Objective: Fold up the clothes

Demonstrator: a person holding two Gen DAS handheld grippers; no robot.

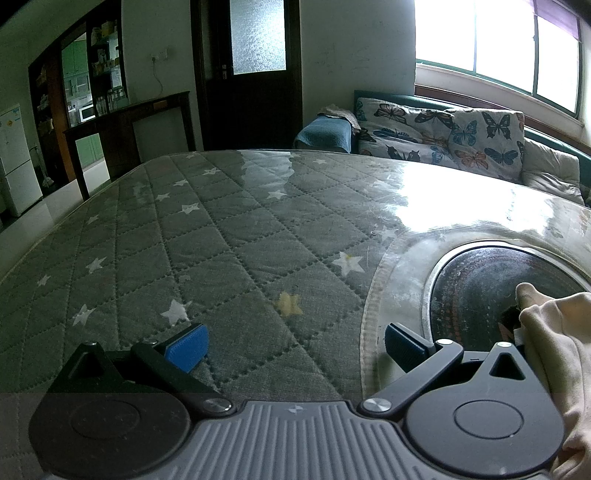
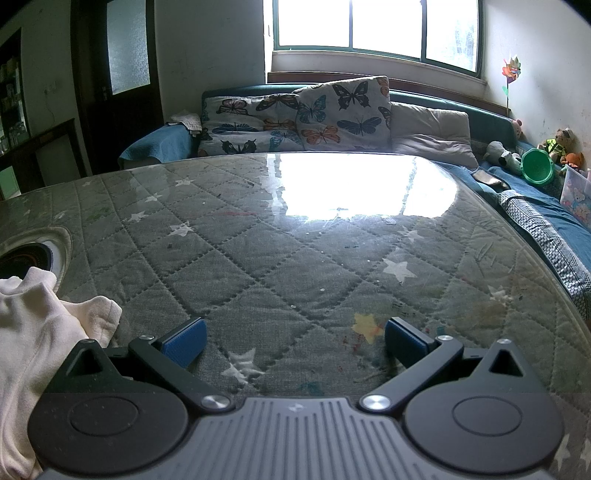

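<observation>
While both grippers hang empty above the quilted table cover [image 2: 295, 258], we read the step in hand as the first reach for the garment. The left gripper [image 1: 295, 343] shows its blue pads [image 1: 188, 347] spread wide with nothing between them, and the right gripper [image 2: 295, 341] stands likewise, jaws wide over a pale star in the cover.

The cream garment [image 2: 40, 332] lies bunched between the two tools: at the right edge of the left wrist view [image 1: 554, 350], at the left edge of the right wrist view. It appears to sit partly over the round dark inset [image 1: 498, 288] in the table, beside the stitched border of the cover. A rounded tip of cloth [image 1: 526, 291], perhaps a sleeve end or a corner, points toward the far side; which part it is, we cannot tell.

To do the step well, we judge that each gripper should turn inward toward the heap and take a single layer at an outer edge, not a thick fold. The glossy clear sheet over the cover, bright with glare from the window [image 2: 376, 29], looks slick, so the cloth may slide when drawn flat; a slow, low pull toward the open area on the far side should serve better. Most of the garment lies outside both views.
</observation>
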